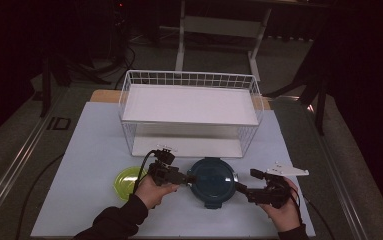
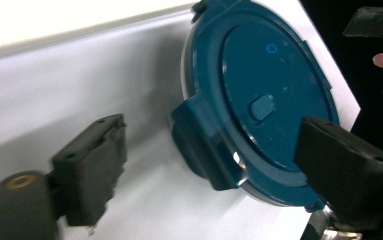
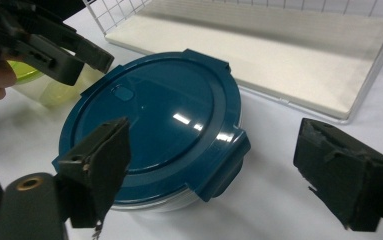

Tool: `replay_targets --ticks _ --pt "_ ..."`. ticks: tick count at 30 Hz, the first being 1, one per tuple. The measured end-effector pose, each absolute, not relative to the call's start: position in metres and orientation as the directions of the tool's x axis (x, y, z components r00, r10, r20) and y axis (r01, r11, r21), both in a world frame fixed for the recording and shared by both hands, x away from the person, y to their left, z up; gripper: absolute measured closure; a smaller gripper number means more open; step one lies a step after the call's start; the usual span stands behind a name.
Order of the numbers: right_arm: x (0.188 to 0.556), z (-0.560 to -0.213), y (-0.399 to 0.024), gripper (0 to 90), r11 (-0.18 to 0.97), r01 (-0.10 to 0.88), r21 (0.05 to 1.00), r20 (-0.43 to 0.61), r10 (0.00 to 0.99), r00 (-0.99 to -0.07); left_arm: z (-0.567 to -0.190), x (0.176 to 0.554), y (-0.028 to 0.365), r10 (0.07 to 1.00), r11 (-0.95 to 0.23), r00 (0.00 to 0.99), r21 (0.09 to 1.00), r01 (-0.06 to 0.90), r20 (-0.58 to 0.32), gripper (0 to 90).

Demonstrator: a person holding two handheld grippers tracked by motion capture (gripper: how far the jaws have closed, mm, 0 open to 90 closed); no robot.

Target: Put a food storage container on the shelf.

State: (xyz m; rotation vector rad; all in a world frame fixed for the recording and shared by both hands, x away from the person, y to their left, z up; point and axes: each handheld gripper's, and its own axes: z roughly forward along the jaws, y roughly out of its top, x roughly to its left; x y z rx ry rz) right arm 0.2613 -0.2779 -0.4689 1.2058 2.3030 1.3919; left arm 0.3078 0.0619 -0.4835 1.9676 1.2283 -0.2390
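Where dark floor surrounds it, pale table [image 1: 94,150] — white rack [image 1: 189,100] behind.

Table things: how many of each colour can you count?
Blue: 1, the round lidded container
Yellow-green: 1, the small bowl
White: 1, the wire shelf basket
Total: 3

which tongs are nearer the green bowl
Left. The left tongs reach from just beside the green bowl toward the blue container; the right tongs sit at the container's far side, away from the bowl.
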Motion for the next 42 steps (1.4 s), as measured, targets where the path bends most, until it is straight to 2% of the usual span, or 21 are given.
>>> replay_targets --ticks 4,5,7,10,19,25,31,38,42 --pt "0.265 -0.471 -0.279 18.2 0.207 0.575 0.791 0.276 0.718 -0.639 -0.485 0.309 0.063 0.672 -0.207 0.495 0.502 0.84 -0.551 24.7" --pt "0.266 -0.471 -0.279 18.9 0.203 0.583 0.787 0.284 0.719 -0.634 -0.486 0.31 0.064 0.666 -0.195 0.477 0.484 0.853 -0.573 24.7" --pt "0.27 -0.473 -0.28 22.4 0.18 0.623 0.761 0.336 0.712 -0.616 -0.489 0.312 0.065 0.651 -0.167 0.442 0.452 0.876 -0.617 32.2" --pt "0.275 -0.475 -0.281 25.0 0.151 0.685 0.713 0.414 0.697 -0.585 -0.491 0.313 0.065 0.648 -0.162 0.427 0.434 0.886 -0.631 36.8" --pt "0.288 -0.486 -0.285 41.6 0.056 0.825 0.562 0.58 0.685 -0.441 -0.498 0.315 0.065 0.632 -0.154 0.389 0.383 0.911 -0.671 46.1" --pt "0.294 -0.491 -0.288 42.4 0.019 0.88 0.474 0.649 0.668 -0.364 -0.5 0.316 0.064 0.617 -0.123 0.352 0.356 0.926 -0.704 51.3" --pt "0.299 -0.5 -0.29 45.7 -0.016 0.927 0.374 0.735 0.615 -0.286 -0.502 0.316 0.064 0.607 -0.114 0.336 0.339 0.934 -0.72 52.1" --pt "0.303 -0.508 -0.289 49.1 -0.031 0.954 0.297 0.766 0.604 -0.219 -0.503 0.317 0.064 0.604 -0.103 0.309 0.313 0.944 -0.734 51.8" --pt "0.305 -0.509 -0.288 48.7 -0.035 0.963 0.266 0.778 0.598 -0.194 -0.506 0.317 0.065 0.605 -0.088 0.284 0.293 0.952 -0.744 47.8"
